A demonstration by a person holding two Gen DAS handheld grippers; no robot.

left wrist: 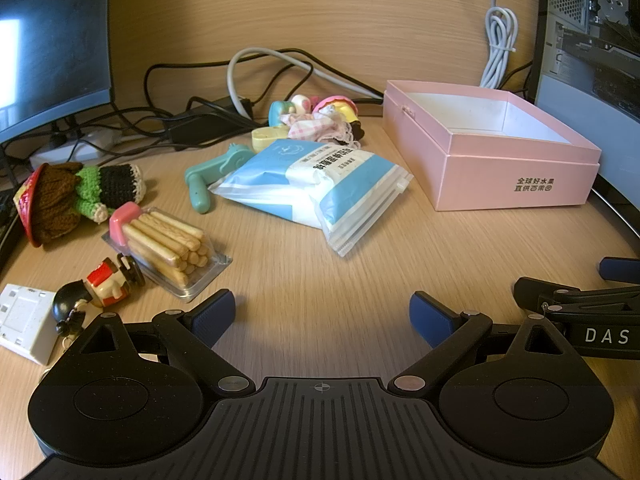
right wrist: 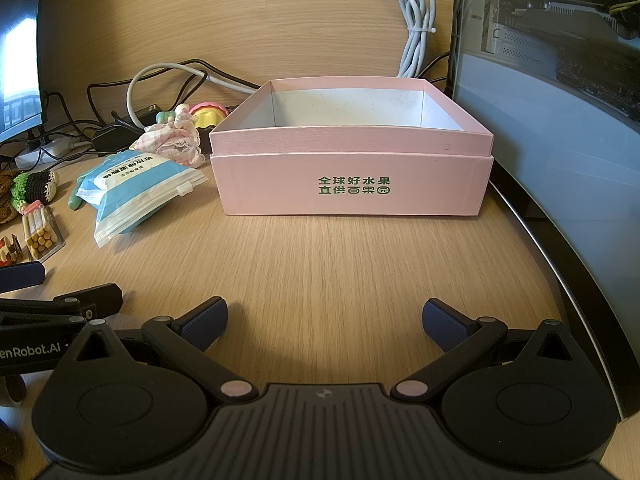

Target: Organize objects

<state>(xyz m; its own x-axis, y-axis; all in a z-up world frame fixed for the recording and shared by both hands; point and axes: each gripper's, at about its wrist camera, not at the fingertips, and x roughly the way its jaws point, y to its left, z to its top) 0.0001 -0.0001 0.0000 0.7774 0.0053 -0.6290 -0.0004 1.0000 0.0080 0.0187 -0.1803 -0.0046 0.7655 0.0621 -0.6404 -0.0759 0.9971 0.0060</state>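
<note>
An open pink box (left wrist: pixel 516 178) (right wrist: pixel 352 184) stands on the wooden desk, empty inside. Left of it lies a blue-and-white zip bag (left wrist: pixel 316 184) (right wrist: pixel 132 192). Further left are a clear pack of biscuit sticks (left wrist: pixel 168 248) (right wrist: pixel 38 232), a crocheted doll (left wrist: pixel 72 196), a small figurine (left wrist: pixel 100 286), a teal handle tool (left wrist: pixel 208 176) and frilly doll toys (left wrist: pixel 320 120) (right wrist: pixel 176 140). My left gripper (left wrist: pixel 322 316) hovers open over bare desk, nearer than the bag. My right gripper (right wrist: pixel 324 320) is open too, in front of the box, nothing between its fingers.
A white adapter block (left wrist: pixel 24 322) lies at the near left. Black and grey cables (left wrist: pixel 224 92) and a power strip (left wrist: pixel 68 150) run along the back wall. A monitor (left wrist: pixel 48 40) stands at left, a computer case (right wrist: pixel 560 80) at right beside the desk's curved edge.
</note>
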